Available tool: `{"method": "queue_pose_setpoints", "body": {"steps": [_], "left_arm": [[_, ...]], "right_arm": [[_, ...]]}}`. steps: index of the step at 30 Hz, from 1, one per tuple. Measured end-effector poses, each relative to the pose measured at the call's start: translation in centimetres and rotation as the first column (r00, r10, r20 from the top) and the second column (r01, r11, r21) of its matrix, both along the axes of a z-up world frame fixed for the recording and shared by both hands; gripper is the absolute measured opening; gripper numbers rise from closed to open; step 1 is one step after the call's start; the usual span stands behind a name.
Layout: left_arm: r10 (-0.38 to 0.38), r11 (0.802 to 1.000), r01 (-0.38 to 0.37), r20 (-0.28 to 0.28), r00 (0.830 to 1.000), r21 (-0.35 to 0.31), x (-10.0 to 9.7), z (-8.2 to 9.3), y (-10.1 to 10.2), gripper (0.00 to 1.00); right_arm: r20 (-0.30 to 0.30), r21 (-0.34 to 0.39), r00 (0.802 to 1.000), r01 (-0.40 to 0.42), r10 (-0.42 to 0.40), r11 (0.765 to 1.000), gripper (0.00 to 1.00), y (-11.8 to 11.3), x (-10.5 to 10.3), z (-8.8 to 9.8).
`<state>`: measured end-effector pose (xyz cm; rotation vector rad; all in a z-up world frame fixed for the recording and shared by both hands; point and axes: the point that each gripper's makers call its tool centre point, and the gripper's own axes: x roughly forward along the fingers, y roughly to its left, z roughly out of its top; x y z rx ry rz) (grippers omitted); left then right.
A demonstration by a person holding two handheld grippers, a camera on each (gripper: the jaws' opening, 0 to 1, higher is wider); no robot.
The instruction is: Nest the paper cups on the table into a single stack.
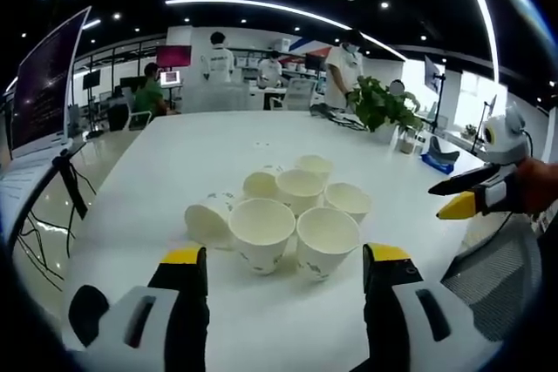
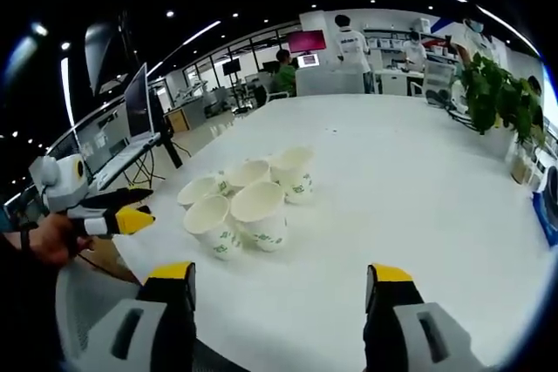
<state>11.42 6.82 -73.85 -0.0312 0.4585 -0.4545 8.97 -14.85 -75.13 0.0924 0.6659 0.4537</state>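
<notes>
Several white paper cups with green print stand close together mid-table, among them a front cup [image 1: 261, 228] and its neighbour [image 1: 327, 237]; one cup [image 1: 207, 218] lies on its side at the left of the group. My left gripper [image 1: 286, 256] is open just short of the two front cups, holding nothing. The right gripper [image 1: 457, 198], held by a hand, hovers off the table's right side. In the right gripper view the same cluster [image 2: 259, 206] sits ahead and to the left of my right gripper [image 2: 280, 273], which is open and empty. The left gripper [image 2: 122, 213] shows at the far left.
The white table [image 1: 218, 145] stretches far behind the cups. A potted plant [image 1: 384, 106] and small items stand at its far right corner. A monitor [image 1: 44, 84] and cables are on the left. A mesh chair [image 1: 497, 272] is by the right edge. People stand at the back.
</notes>
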Motion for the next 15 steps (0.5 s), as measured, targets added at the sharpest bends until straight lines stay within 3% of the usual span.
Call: {"method": "queue_pose_setpoints", "body": {"steps": [11, 15], "left_arm": [[0.009, 1.000, -0.009, 0.002, 1.000, -0.003, 0.1, 0.0, 0.3, 0.72], [0.009, 1.000, -0.009, 0.004, 1.000, -0.003, 0.1, 0.0, 0.3, 0.72]], "right_arm": [[-0.014, 0.012, 1.000, -0.005, 0.005, 1.000, 0.71, 0.7, 2.7, 0.7], [-0.045, 0.053, 0.999, 0.019, -0.017, 0.998, 0.64, 1.1, 4.9, 1.0]]}}
